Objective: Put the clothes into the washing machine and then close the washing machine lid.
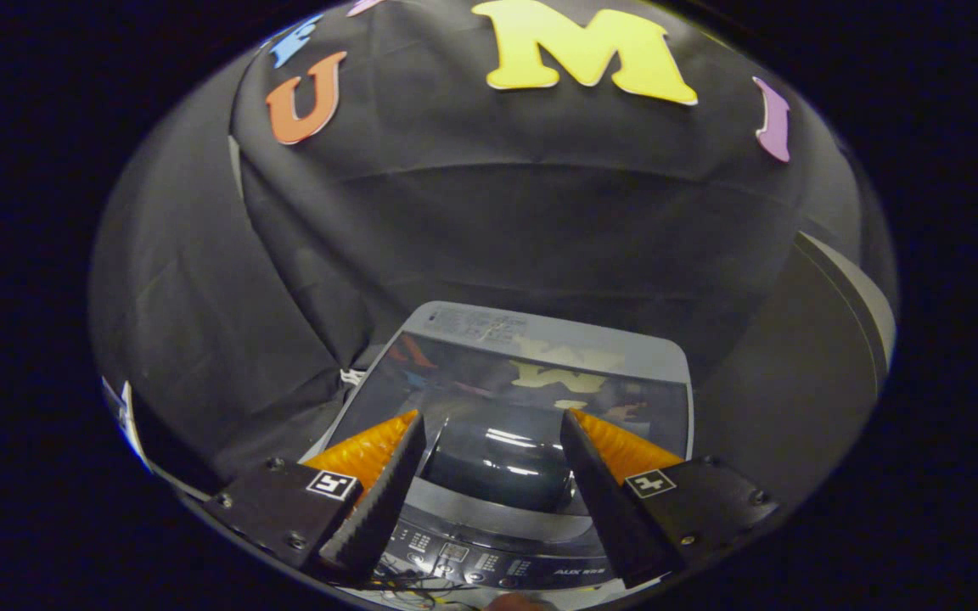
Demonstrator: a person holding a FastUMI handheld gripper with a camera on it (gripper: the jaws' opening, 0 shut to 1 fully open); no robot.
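Claw (493,433) open, empty, above washing machine (667,365). Lid (523,382) lies flat, seemingly closed; clothes unseen. Risk: claw tips scraping the glossy lid, or bumping the control panel (489,560) buttons.

The gripper-mounted fisheye looks forward and down from close above the washing machine (531,373), toward the booth's cloth wall (489,221).

washing machine (540,339): grey body | lid (497,399): dark glossy glass | wall (497,221): black
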